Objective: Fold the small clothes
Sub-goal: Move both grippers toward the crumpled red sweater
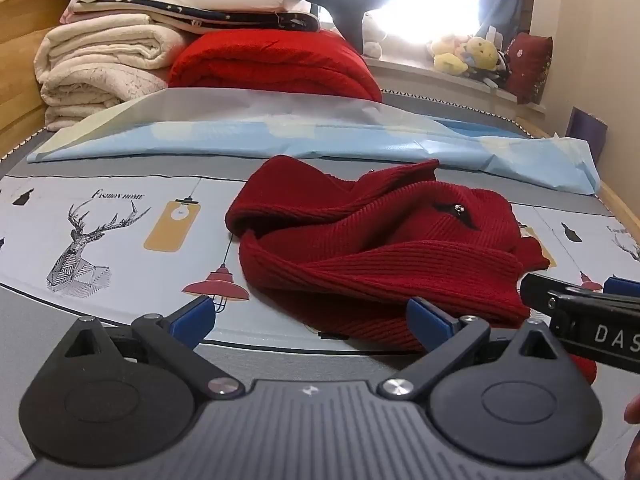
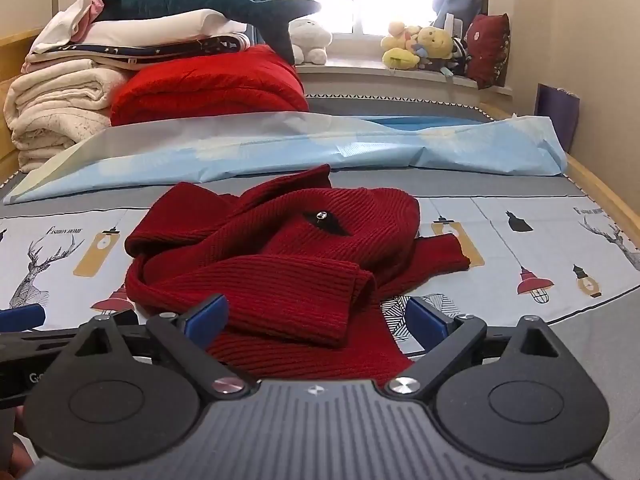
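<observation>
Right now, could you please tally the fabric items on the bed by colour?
Dark red: 1, the crumpled knit sweater
Bright red: 1, the folded blanket
Cream: 1, the folded blanket
Light blue: 1, the sheet
White: 1, the folded bedding
Navy starred: 1, the folded cloth
Total: 6

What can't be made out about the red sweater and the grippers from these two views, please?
- red sweater: crumpled; sleeves and hem hidden by its own folds, both views.
- Sweater's near edge: covered by the open right gripper, right wrist view.
- left gripper, open: its body blocks the bedsheet below.
</observation>
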`<state>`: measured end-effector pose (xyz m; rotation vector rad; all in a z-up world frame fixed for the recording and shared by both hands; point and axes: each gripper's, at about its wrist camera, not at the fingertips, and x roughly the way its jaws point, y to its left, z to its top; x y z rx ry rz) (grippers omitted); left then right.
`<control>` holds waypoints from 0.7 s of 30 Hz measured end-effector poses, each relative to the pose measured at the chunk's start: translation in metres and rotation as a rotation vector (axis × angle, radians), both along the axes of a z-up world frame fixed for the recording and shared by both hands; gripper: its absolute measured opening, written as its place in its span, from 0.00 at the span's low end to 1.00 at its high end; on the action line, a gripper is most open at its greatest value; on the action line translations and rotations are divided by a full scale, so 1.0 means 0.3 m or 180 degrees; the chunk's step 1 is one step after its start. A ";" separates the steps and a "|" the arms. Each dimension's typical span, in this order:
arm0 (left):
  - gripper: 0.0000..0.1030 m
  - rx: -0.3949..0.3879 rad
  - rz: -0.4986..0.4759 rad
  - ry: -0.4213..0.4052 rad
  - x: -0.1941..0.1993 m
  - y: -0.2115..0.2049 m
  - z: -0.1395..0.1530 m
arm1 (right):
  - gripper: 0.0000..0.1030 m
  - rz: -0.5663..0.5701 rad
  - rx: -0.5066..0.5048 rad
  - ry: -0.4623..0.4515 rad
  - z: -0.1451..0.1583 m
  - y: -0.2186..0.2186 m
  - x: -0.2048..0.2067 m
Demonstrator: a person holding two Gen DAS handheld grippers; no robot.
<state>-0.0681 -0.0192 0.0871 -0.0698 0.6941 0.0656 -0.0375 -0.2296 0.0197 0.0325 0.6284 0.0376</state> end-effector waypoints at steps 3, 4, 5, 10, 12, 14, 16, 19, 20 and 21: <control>0.99 -0.0008 0.0022 -0.0021 0.024 -0.012 -0.007 | 0.92 -0.0005 0.0017 0.0007 -0.004 -0.004 -0.004; 0.99 -0.0012 0.0021 -0.0032 0.033 -0.013 -0.019 | 0.92 -0.0010 0.0024 0.0011 -0.006 -0.006 -0.005; 0.99 -0.0015 0.0021 -0.0036 0.042 -0.018 -0.030 | 0.92 -0.0014 0.0036 0.0016 -0.010 -0.009 -0.007; 0.99 -0.0013 0.0029 -0.0064 0.088 -0.049 -0.094 | 0.92 -0.0033 0.0074 0.0047 -0.014 -0.008 0.002; 0.99 0.0012 0.0021 -0.0080 0.100 -0.055 -0.106 | 0.92 -0.0032 0.0095 0.0057 -0.013 -0.013 0.005; 0.99 0.0034 0.0019 -0.0093 0.110 -0.075 -0.134 | 0.92 -0.0034 0.0106 0.0068 -0.014 -0.014 0.008; 0.99 0.0044 0.0008 -0.0099 0.117 -0.080 -0.146 | 0.92 -0.0036 0.0091 0.0062 -0.013 -0.011 0.009; 0.98 0.0069 0.0004 -0.0135 0.124 -0.092 -0.161 | 0.92 -0.0039 0.0090 0.0030 -0.007 -0.012 0.005; 0.98 0.0079 0.0009 -0.0162 0.122 -0.097 -0.163 | 0.92 -0.0037 0.0093 0.0023 -0.005 -0.013 0.004; 0.97 0.0093 0.0010 -0.0195 0.121 -0.102 -0.163 | 0.92 -0.0034 0.0102 0.0008 -0.004 -0.016 0.003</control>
